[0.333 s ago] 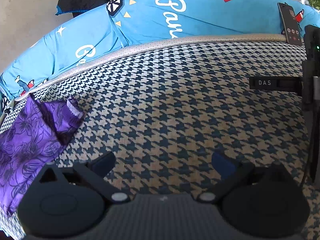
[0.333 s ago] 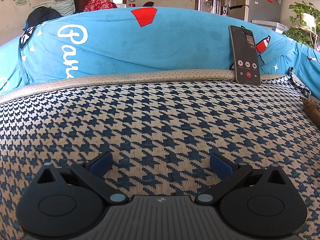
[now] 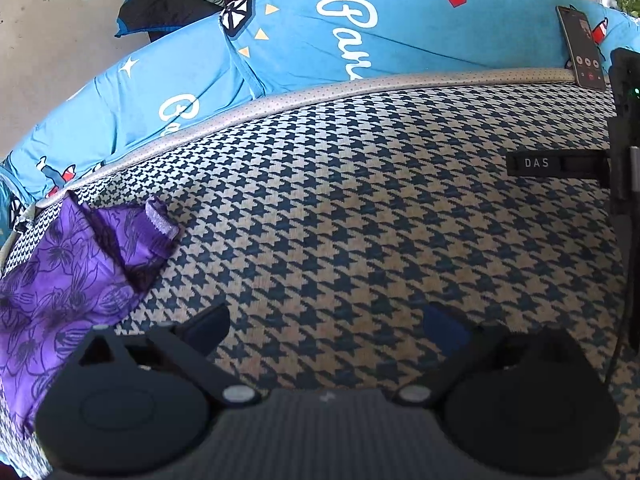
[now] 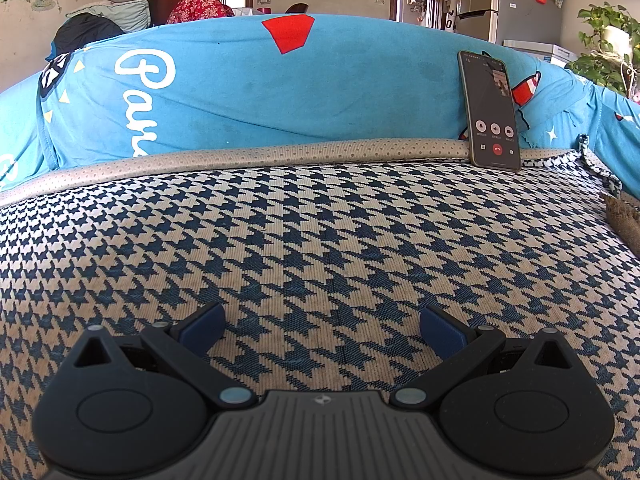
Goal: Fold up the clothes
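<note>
A purple floral garment [image 3: 60,284] lies folded at the left edge of the houndstooth sofa seat [image 3: 360,220], in the left wrist view only. My left gripper [image 3: 326,326] is open and empty, low over the seat, just right of the garment. My right gripper [image 4: 322,326] is open and empty over bare houndstooth seat [image 4: 320,232]; no garment shows in its view. The side of the right gripper [image 3: 624,140] shows at the right edge of the left wrist view.
A blue printed cover [image 4: 260,92] drapes the sofa back. A phone [image 4: 490,112] leans upright against it at the right; it also shows in the left wrist view [image 3: 582,46]. A brown object [image 4: 624,224] sits at the seat's right edge.
The left wrist view has shifted slightly, with the garment and seat a little lower in frame. Both grippers stay open and empty.
</note>
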The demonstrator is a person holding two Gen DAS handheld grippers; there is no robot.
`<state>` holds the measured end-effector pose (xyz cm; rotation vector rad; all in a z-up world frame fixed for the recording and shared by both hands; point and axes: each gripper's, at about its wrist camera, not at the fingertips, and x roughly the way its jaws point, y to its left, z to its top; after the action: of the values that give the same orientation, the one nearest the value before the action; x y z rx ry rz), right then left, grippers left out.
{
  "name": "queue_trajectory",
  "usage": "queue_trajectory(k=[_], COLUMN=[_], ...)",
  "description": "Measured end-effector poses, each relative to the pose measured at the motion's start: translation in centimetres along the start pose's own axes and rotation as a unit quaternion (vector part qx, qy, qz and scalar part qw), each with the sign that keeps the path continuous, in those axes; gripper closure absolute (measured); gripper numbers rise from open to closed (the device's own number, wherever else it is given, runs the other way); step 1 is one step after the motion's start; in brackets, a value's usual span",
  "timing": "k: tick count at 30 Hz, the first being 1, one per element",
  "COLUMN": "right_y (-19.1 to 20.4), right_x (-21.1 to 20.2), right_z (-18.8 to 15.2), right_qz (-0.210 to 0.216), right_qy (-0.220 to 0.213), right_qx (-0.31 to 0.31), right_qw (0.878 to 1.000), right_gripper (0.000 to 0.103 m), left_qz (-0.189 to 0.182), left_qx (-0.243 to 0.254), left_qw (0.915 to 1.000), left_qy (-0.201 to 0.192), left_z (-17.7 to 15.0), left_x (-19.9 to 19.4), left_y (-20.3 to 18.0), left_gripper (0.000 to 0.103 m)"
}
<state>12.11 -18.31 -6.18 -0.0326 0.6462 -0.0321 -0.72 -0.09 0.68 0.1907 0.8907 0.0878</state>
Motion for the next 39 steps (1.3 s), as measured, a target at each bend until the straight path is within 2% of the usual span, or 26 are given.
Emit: queue_trajectory(k=[7, 10, 16, 21, 28, 39], right_y=[0.0, 0.0, 0.0, 0.0, 0.1, 0.0], right_x=[0.0, 0.0, 0.0, 0.0, 0.0, -0.2], right_z=[0.0, 0.0, 0.0, 0.0, 0.1, 0.0], right_qz=[0.0, 0.0, 0.0, 0.0, 0.0, 0.0], right_qy=[0.0, 0.0, 0.0, 0.0, 0.0, 0.0], right_qx=[0.0, 0.0, 0.0, 0.0, 0.0, 0.0], right_qw=[1.0, 1.0, 1.0, 1.0, 1.0, 1.0], right_gripper=[0.0, 0.0, 0.0, 0.0, 0.0, 0.0], left_qz=[-0.018, -0.014, -0.023, -0.014, -0.011, 0.005], left_qx=[-0.005, -0.002, -0.023, -0.026, -0.056, -0.057], left_qw=[0.9998, 0.9999, 0.9995, 0.9995, 0.9983, 0.9981], left_qy=[-0.003, -0.002, 0.004, 0.004, 0.005, -0.022], left_z=[-0.4, -0.2, -0.1, -0.4, -0.2, -0.4], left_x=[-0.8, -0.9, -0.9, -0.7, -0.7, -1.9], left_y=[0.2, 0.6, 1.9, 2.4, 3.8, 4.3], left_gripper=[0.0, 0.0, 0.0, 0.0, 0.0, 0.0])
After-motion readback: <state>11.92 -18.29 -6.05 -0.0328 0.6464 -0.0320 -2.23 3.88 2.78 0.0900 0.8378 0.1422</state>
